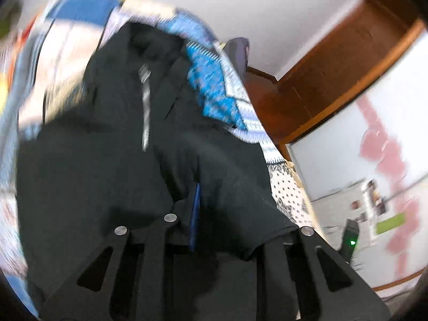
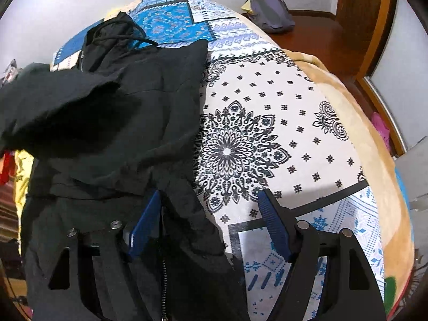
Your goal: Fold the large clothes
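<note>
One black jacket (image 2: 139, 101) covers part of the patterned bedspread (image 2: 267, 123).

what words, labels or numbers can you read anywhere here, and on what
None can be read.
Black jacket: no print or label shows.
Bedspread: patterns only, no letters.
Grey bag: a small reddish patch, too small to read.
Papers on the wall: too blurred to read.
Yellow cloth at the left edge: dark marks, too small to read.
</note>
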Tool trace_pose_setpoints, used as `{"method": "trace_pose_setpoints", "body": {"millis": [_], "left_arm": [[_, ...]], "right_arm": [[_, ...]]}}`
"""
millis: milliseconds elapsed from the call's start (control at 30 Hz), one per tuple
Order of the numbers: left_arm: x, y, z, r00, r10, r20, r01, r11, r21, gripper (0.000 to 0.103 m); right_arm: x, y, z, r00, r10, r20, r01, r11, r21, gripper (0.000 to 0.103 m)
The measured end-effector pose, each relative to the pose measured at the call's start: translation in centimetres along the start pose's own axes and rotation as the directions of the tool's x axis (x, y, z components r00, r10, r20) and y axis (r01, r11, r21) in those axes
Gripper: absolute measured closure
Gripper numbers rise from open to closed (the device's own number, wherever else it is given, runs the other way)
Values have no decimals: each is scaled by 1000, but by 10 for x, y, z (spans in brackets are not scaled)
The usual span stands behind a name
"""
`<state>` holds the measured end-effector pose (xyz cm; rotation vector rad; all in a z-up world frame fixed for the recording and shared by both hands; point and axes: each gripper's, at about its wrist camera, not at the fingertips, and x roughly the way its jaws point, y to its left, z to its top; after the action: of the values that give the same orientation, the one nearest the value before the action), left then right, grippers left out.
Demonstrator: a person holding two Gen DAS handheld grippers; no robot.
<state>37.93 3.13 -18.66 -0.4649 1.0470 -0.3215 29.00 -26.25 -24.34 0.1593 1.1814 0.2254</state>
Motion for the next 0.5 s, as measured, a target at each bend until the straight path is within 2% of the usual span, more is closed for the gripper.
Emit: {"method": "trace_pose_setpoints", "body": {"millis": [100, 233, 333, 433, 467, 500], "left_arm": [[2, 25, -17, 999, 27, -25, -28, 999, -42, 68], [8, 57, -43, 998, 28, -60, -35, 993, -109, 55], [11, 68, -58, 998, 35, -54, -41, 993, -113, 52], [8, 54, -63, 994, 104, -29, -105, 994, -41, 51], [6, 41, -65, 985, 172, -10, -172, 985, 19, 48], [6, 34, -66, 979, 204, 2, -204, 978, 54, 46]], "right_arm": [[1, 4, -1, 999, -36, 7, 36, 999, -27, 31], [1, 7, -1, 998, -56, 3, 56, 998, -41, 30], [2, 9, 0, 997, -75, -1, 75, 996, -54, 30], [-3, 16, 3, 991, -130, 1, 130, 988, -78, 30], [-8, 21, 4, 987, -158, 12, 158, 983, -96, 31], [-14, 25, 6, 984, -174, 28, 176, 978, -113, 31]]}}
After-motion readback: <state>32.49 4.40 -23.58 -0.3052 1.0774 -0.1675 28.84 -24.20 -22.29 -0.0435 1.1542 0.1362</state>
